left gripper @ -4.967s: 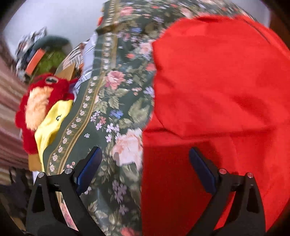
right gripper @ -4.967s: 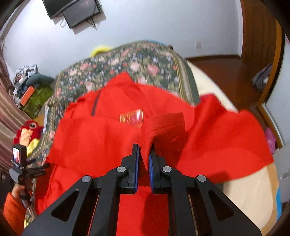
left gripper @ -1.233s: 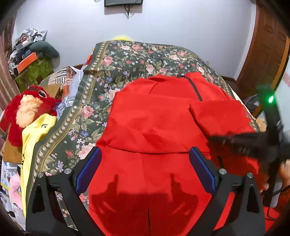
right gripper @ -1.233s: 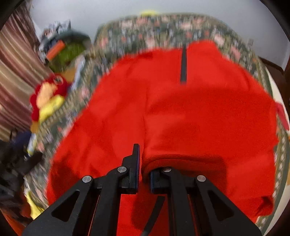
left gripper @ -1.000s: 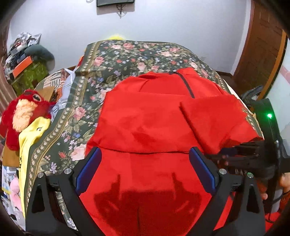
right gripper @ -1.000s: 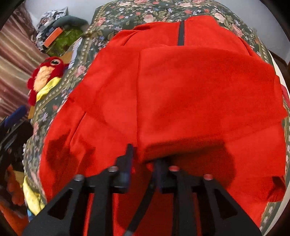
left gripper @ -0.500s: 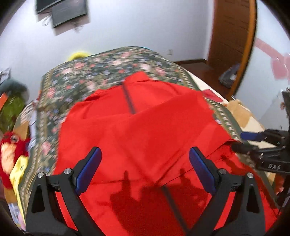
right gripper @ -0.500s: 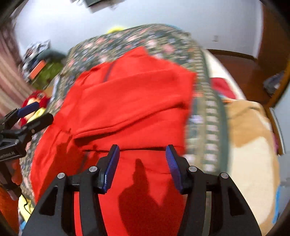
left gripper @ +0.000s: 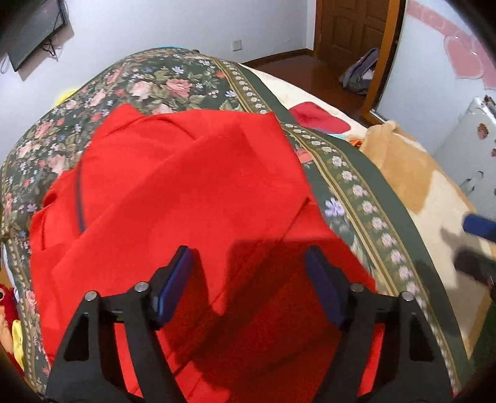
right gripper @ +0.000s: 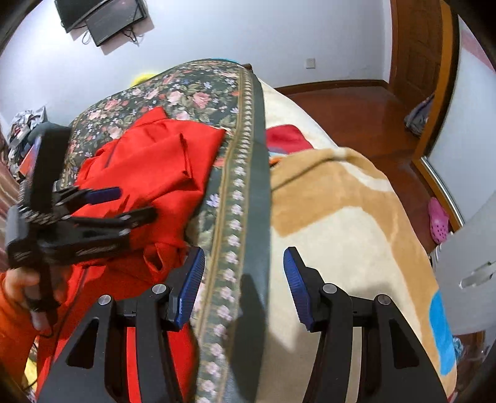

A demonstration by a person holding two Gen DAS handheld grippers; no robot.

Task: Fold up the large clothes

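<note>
The red garment (left gripper: 186, 198) is lying partly folded on the floral bedspread (left gripper: 356, 186) of the bed, its sleeves already laid in over the body, and its long axis is running away from both cameras toward the far wall; a dark zip line is showing along its left half in the left wrist view. The left gripper (left gripper: 248, 279) is hanging directly over the near end of the garment, pointing steeply down; its jaws have just been closing in from their widest, yet they are standing spread with nothing pinched, the red cloth lying below and between them without touching the pads. The right gripper (right gripper: 245, 279) is hovering off the garment's right edge, over the bedspread's flowered border and the cream and tan blanket (right gripper: 341, 217); its jaws are also standing apart and holding nothing. So the cloth is lying to the left of the right jaws and straight under the left ones; the left hand is the nearer, and I judge the right would have to swing back leftward before both could take the near hem for a lengthwise fold.

Around the work, a wall screen (right gripper: 102, 18) is hanging above the bed's far end; a wooden door (left gripper: 350, 28) and a pink shoe (right gripper: 438, 220) on the floor are standing well apart to the right; a red plush toy (left gripper: 7, 299) is peeking in at the left edge. Nothing is lying on the garment in the way.
</note>
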